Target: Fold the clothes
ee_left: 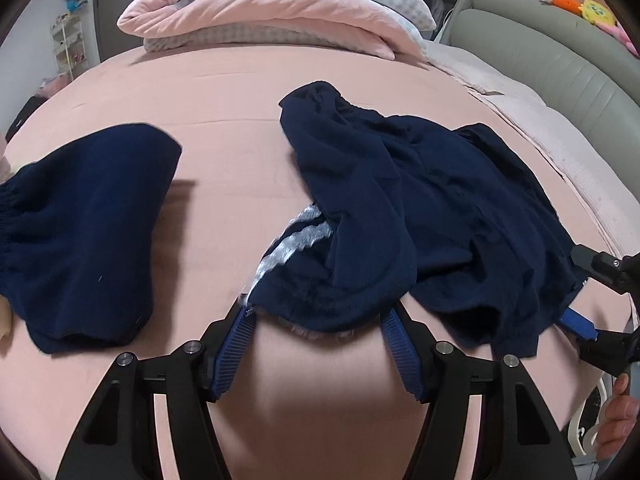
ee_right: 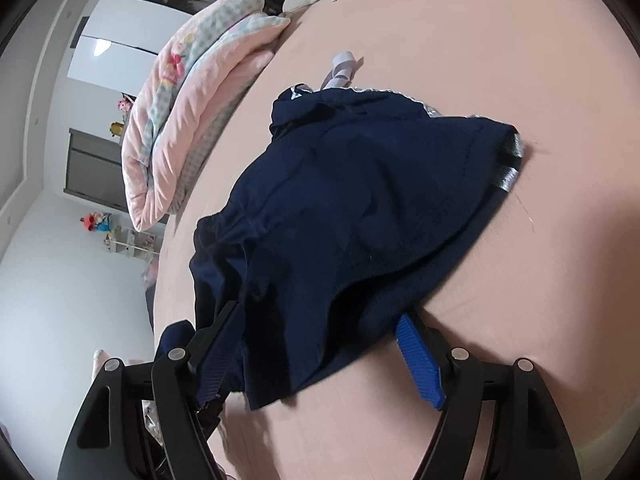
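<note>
Pink bedsheet (ee_left: 240,92) fills both of my views, with a folded quilt (ee_left: 276,4) at the far end and a grey headboard (ee_left: 560,64) on the right.

Taking the quilt as my mark, the crumpled navy garment (ee_left: 420,208) lies on the sheet on the near side of it, toward the headboard. Its long axis runs from a bunched end nearest the quilt down to the hem at my grippers. From the left wrist view it slants from upper left to lower right. Silver-white stripes (ee_left: 296,236) show along its left edge. A second navy piece (ee_left: 88,232), already folded, lies farther from the headboard, its long axis pointing roughly toward the quilt. Its gathered edge is cut off by the frame.

My left gripper (ee_left: 318,320) sits at the garment's near hem with its fingers apart. The hem drapes across the gap and hides both tips, so I cannot tell whether either pad touches cloth. My right gripper (ee_right: 316,332) is spread wide at the hem corner nearer the headboard. Cloth lies loosely between the fingers, over the left one, and the blue right pad (ee_right: 420,364) stands clear of it. In the right wrist view the garment's far layers are too dark to separate. A hand (ee_left: 618,420) shows at the left view's edge, mostly cut off.
</note>
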Demonstrator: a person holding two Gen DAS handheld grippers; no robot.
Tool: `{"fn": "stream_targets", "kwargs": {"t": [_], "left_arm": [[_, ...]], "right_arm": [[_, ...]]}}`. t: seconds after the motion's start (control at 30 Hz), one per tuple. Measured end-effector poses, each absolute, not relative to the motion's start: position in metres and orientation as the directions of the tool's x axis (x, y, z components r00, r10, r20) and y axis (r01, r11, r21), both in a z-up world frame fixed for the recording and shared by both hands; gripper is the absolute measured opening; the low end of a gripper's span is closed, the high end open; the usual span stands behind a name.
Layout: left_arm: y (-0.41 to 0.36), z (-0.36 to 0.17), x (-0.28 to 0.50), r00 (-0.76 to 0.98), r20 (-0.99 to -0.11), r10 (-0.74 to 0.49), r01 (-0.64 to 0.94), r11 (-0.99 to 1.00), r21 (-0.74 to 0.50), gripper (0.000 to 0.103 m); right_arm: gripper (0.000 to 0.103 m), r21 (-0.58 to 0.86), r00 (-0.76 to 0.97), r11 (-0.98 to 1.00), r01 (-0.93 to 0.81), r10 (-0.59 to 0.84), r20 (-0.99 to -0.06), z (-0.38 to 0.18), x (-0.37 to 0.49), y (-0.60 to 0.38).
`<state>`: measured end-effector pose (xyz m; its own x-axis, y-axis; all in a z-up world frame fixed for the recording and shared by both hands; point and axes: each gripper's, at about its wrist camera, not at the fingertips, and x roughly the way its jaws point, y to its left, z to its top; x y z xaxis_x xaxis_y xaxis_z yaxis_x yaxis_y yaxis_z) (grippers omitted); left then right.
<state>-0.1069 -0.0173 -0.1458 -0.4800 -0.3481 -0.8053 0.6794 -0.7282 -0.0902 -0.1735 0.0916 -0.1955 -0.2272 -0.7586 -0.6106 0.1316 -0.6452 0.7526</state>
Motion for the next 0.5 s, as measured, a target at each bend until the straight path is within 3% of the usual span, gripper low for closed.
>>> {"fn": "stream_targets", "kwargs": {"t": [0.5], "left_arm": [[-0.027,-0.149,-0.131,-0.439,-0.809,-0.391,0.65,-0.76,0.014,0.063]], "right_arm": [[0.077,0.718,-0.225,-0.669,0.192,-0.742,-0.631,-0.19,-0.191,0.072]]}}
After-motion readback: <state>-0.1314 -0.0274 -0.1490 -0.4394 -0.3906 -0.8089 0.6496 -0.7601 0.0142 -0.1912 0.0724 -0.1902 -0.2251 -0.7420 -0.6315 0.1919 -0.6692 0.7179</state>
